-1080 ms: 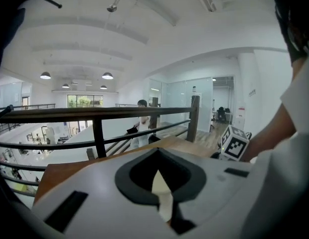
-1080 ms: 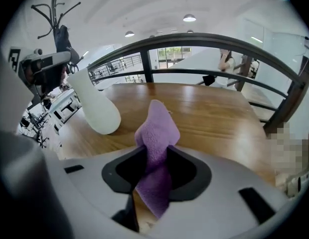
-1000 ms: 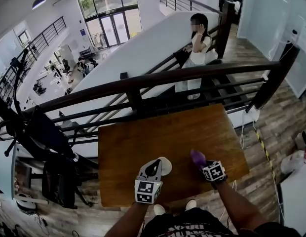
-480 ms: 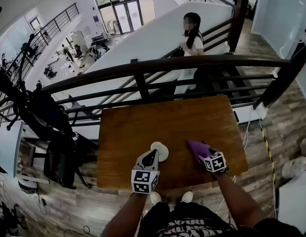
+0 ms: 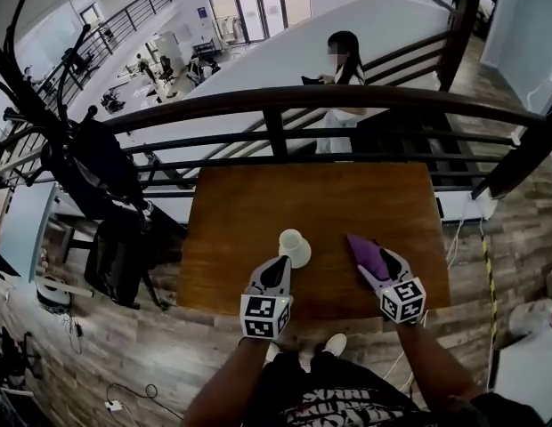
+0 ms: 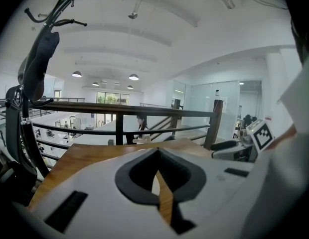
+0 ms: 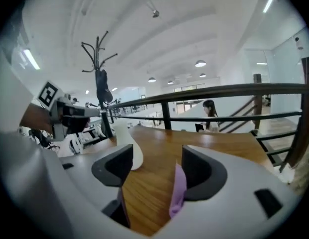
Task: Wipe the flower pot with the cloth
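Wooden tabletop (image 5: pixel 231 229) by a railing (image 5: pixel 347 98).
Left tongs (image 5: pixel 278 269) clenched, empty, just beside the white pot (image 5: pixel 294 247); purple cloth (image 5: pixel 366 252) lies against one jaw of the right tongs (image 5: pixel 377 264), which have just been opening wide.

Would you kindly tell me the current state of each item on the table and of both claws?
flower pot: standing on the wooden table, gripped by neither claw.
purple cloth: loose, hanging against one jaw of the right claw, not pinched.
left claw: shut, empty, close to the pot.
right claw: open wide; its jaws have just been opening, with the cloth between them.
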`<action>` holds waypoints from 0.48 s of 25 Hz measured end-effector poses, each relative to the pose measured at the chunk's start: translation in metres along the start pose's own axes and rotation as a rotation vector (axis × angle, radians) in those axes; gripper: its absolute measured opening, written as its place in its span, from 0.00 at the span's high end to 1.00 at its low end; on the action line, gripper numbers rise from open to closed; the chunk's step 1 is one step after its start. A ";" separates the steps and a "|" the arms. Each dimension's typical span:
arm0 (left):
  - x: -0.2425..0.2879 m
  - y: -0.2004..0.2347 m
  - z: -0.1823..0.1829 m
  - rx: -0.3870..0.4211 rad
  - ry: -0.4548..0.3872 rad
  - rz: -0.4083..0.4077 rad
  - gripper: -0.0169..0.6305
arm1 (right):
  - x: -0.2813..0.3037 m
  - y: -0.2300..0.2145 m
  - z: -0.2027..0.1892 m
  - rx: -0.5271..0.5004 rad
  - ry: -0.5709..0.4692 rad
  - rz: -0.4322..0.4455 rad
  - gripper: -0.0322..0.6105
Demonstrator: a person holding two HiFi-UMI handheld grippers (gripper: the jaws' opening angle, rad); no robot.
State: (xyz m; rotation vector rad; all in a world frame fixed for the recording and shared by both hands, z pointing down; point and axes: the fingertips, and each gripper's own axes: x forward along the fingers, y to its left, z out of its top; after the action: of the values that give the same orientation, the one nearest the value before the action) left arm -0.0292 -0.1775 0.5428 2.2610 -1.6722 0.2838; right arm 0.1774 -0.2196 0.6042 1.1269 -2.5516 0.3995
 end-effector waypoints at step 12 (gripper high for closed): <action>-0.051 0.011 0.016 -0.050 -0.105 -0.024 0.97 | -0.034 0.100 0.047 -0.038 -0.214 -0.016 0.95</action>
State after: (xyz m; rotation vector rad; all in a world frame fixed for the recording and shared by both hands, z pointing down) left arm -0.0556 -0.1411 0.5126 2.2942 -1.6822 0.1179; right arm 0.1157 -0.1496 0.5352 1.2358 -2.7175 0.2361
